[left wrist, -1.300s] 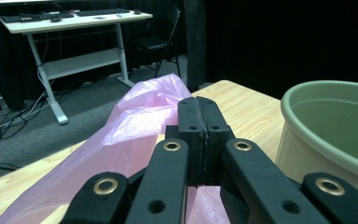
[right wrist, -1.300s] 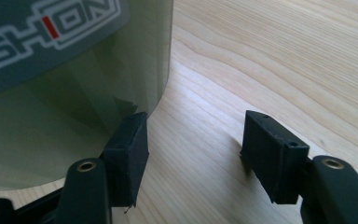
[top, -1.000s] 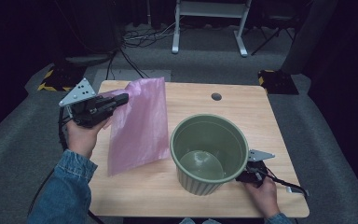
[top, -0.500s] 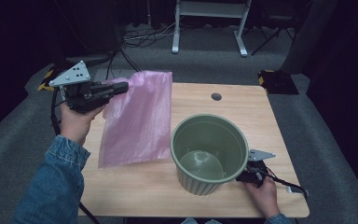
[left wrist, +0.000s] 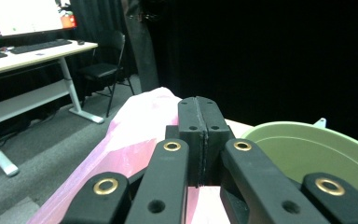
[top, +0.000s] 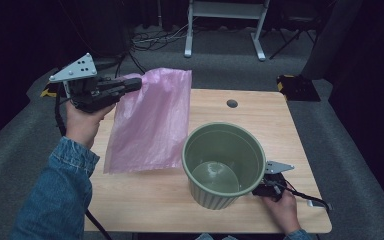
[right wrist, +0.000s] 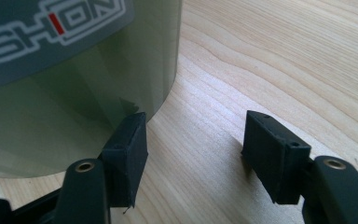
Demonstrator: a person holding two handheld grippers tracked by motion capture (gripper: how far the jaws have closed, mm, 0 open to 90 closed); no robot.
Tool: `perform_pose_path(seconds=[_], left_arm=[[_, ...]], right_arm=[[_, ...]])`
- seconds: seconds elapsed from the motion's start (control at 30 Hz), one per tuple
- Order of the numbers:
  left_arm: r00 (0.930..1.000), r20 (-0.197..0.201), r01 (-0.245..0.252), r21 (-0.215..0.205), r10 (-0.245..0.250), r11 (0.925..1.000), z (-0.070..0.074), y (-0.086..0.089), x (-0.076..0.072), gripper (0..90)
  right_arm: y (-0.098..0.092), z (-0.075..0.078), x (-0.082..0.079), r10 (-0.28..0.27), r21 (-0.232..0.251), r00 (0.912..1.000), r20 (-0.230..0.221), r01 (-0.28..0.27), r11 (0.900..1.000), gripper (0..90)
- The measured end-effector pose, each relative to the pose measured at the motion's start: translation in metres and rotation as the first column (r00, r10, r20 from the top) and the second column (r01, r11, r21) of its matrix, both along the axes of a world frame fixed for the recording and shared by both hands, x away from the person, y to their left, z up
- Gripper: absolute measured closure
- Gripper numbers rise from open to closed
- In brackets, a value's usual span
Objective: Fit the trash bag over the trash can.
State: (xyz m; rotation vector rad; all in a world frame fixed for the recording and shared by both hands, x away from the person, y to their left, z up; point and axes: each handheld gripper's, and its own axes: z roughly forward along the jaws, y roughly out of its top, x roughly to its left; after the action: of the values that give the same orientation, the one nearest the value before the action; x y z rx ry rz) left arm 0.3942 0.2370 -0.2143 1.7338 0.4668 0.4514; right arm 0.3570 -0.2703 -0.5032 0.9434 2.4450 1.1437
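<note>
Nearest you, your right tongs point(top: 264, 189) rest released on the counter point(top: 140, 205), one pad point(right wrist: 128, 149) against the base of the green bin point(top: 223, 165), nothing between them. Farther off, your left tongs point(top: 130, 84) are clenched on the top corner of the pink bag point(top: 150, 122), which hangs above the counter beside the bin.

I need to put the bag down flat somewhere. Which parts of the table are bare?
The far right stretch of the table, beyond the green bin and around the small dark hole, is bare. So is the near edge between the sleeve and the bin. The pink bag hangs over the left half; the right tool crowds the bin's near right side.
</note>
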Motion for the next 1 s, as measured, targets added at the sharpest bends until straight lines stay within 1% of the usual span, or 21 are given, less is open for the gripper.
perform_pose_path(seconds=[0.17, 0.2, 0.27, 0.33, 0.37, 0.43, 0.47, 0.57, 0.73, 0.87, 0.93, 1.0], left_arm=[[0.9995, 0.022, 0.023, 0.007, -0.023, 0.9997, 0.017, -0.003, 0.002, 89.5], [0.9993, 0.024, 0.027, 0.011, -0.027, 0.9996, 0.024, -0.003, 0.005, 89.5], [0.9992, 0.025, 0.030, 0.011, -0.030, 0.9995, 0.026, -0.003, 0.007, 89.5], [0.9990, 0.027, 0.037, 0.000, -0.037, 0.9993, 0.031, -0.003, 0.009, 89.5], [0.9984, 0.032, 0.047, -0.012, -0.046, 0.9988, 0.036, -0.004, 0.010, 89.5], [0.9980, 0.036, 0.053, -0.016, -0.052, 0.9985, 0.038, -0.004, 0.010, 89.5], [0.9971, 0.046, 0.061, -0.029, -0.060, 0.9977, 0.042, -0.004, 0.011, 89.5], [0.9968, 0.054, 0.062, -0.039, -0.060, 0.9973, 0.047, -0.004, 0.010, 89.5], [0.9950, 0.068, 0.078, -0.073, -0.073, 0.9943, 0.056, -0.002, 0.008, 89.5], [0.9936, 0.082, 0.084, -0.075, -0.078, 0.9936, 0.067, -0.004, 0.003, 89.5], [0.9933, 0.088, 0.082, -0.075, -0.075, 0.9939, 0.068, -0.004, 0.002, 89.5], [0.9921, 0.098, 0.088, -0.090, -0.079, 0.9921, 0.071, -0.006, -0.001, 89.5]], right_arm=[[0.000, 0.000, 0.000, -0.001, 0.006, 1.0000, -0.005, 0.001, 1.000, 39.9], [-0.001, 0.000, 0.001, -0.002, 0.011, 1.0000, -0.008, 0.002, 1.000, 39.9], [-0.001, 0.000, 0.001, 0.000, 0.011, 1.0000, -0.006, 0.000, 1.000, 39.9], [-0.001, 0.000, 0.001, 0.000, 0.011, 1.0000, -0.006, 0.000, 1.000, 39.9], [-0.001, 0.000, 0.001, 0.000, 0.011, 1.0000, -0.005, 0.000, 1.000, 39.9], [-0.001, 0.000, 0.001, -0.001, 0.011, 1.0000, -0.005, 0.001, 1.000, 39.9], [-0.001, 0.000, 0.001, 0.000, 0.011, 1.0000, -0.006, 0.000, 1.000, 39.9], [-0.001, 0.000, 0.001, 0.000, 0.011, 1.0000, -0.005, 0.000, 1.000, 39.9], [-0.001, 0.000, 0.001, 0.000, 0.011, 1.0000, -0.006, 0.000, 1.000, 39.9], [-0.001, 0.000, 0.001, 0.000, 0.011, 1.0000, -0.006, 0.000, 1.000, 40.0], [-0.001, 0.000, 0.001, 0.000, 0.011, 1.0000, -0.006, 0.000, 1.000, 40.0], [-0.001, 0.000, 0.001, -0.001, 0.012, 1.0000, -0.009, 0.001, 1.000, 39.9]])
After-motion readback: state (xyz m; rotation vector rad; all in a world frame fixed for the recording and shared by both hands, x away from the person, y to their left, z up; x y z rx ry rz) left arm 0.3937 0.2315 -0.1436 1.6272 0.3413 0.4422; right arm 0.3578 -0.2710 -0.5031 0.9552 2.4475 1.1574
